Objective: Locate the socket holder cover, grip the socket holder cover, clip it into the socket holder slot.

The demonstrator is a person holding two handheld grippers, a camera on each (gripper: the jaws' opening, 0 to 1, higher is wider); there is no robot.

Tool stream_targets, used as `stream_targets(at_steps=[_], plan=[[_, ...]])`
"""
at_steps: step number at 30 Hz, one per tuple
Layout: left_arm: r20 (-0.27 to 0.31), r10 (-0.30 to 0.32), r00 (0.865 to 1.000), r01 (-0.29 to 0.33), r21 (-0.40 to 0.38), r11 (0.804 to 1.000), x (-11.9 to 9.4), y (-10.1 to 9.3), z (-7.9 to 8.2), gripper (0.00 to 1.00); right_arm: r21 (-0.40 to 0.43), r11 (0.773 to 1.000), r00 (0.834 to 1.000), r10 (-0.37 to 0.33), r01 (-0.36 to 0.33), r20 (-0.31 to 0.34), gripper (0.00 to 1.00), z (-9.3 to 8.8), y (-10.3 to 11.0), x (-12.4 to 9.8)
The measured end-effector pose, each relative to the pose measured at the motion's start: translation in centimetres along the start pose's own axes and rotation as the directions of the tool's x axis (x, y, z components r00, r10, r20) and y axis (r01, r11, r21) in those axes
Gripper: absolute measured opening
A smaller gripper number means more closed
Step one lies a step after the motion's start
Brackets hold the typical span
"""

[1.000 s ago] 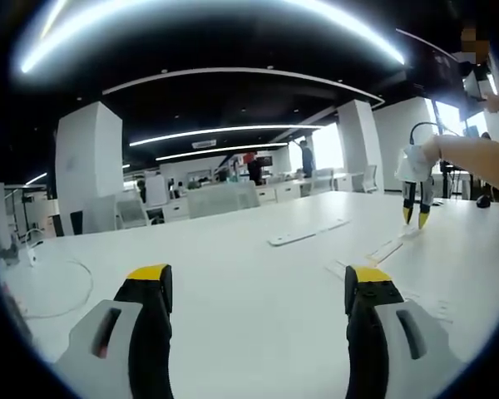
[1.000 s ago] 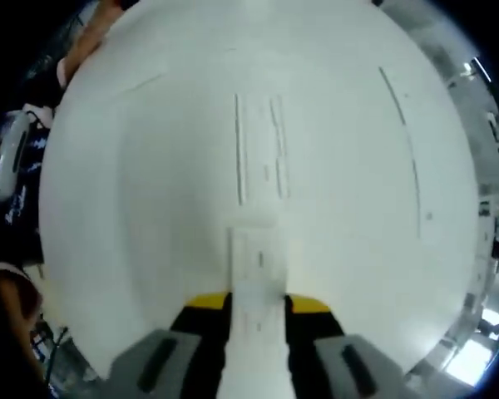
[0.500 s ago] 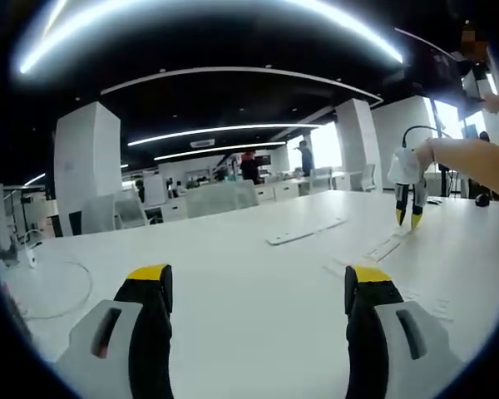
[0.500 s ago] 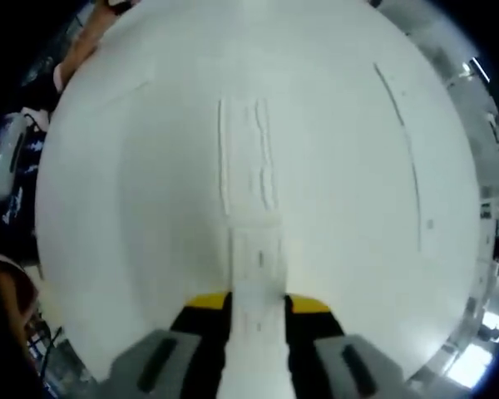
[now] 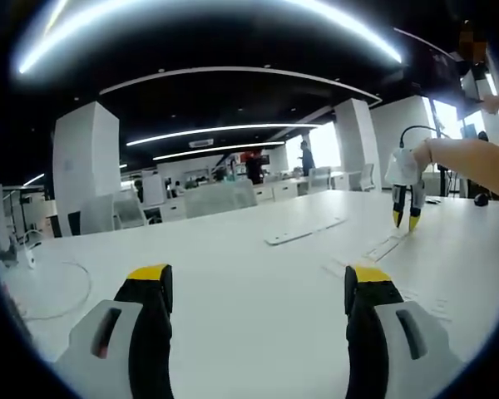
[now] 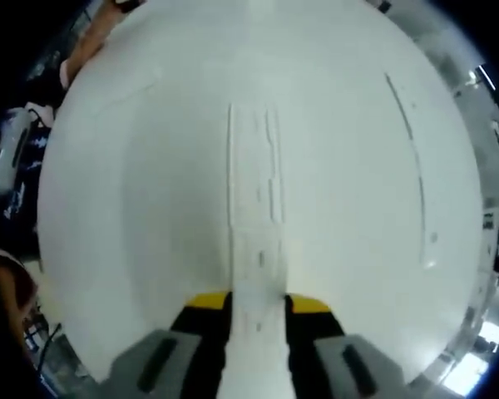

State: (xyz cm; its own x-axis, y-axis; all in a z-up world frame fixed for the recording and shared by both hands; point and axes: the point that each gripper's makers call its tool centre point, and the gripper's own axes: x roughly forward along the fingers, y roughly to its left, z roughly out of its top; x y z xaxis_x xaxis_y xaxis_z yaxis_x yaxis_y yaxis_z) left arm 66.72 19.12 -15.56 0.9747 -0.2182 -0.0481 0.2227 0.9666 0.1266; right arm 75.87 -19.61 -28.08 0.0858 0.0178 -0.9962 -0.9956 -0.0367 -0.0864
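Cover held: the right gripper [image 6: 256, 301] has its yellow-tipped jaws closed against the two long edges of a white socket holder cover [image 6: 258, 278], which runs up out of the jaws toward the white table [image 6: 133, 208]. In the right gripper view the camera looks almost straight down at the tabletop. Directly past the far end of the cover lies the socket holder [image 6: 251, 166], a long white tray with raised side rails and a shallow slot between them. The cover's far end lines up with that slot and appears to overlap or touch its near end; whether it is seated I cannot tell. Nothing else can be made out inside the slot; white on white hides detail. A thin line [image 6: 412, 158] runs along the table to the right of the holder, well apart from it.

In the left gripper view the left gripper [image 5: 258, 287] hangs low over the table [image 5: 233, 274], jaws wide apart with bare tabletop between them, holding nothing. Far to the right, the right gripper [image 5: 402, 218] points down at the table from a person's forearm [image 5: 474, 162], its tips just above a flat white strip [image 5: 384, 248]. Another long white strip [image 5: 303, 232] lies near the table's middle, apart from the first. A thin cable loop [image 5: 62, 291] lies at the left. Beyond the table are white columns, desks and chairs, with people standing far back.
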Motion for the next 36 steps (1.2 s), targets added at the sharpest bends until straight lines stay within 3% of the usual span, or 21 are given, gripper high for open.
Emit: stream_targets(at_steps=[36], plan=[[0.000, -0.003, 1.000, 0.003, 0.005, 1.000, -0.2, -0.2, -0.1, 0.83, -0.029, 1.000, 1.000, -0.003, 0.003, 0.005, 0.28, 1.3, 0.4, 0.4]])
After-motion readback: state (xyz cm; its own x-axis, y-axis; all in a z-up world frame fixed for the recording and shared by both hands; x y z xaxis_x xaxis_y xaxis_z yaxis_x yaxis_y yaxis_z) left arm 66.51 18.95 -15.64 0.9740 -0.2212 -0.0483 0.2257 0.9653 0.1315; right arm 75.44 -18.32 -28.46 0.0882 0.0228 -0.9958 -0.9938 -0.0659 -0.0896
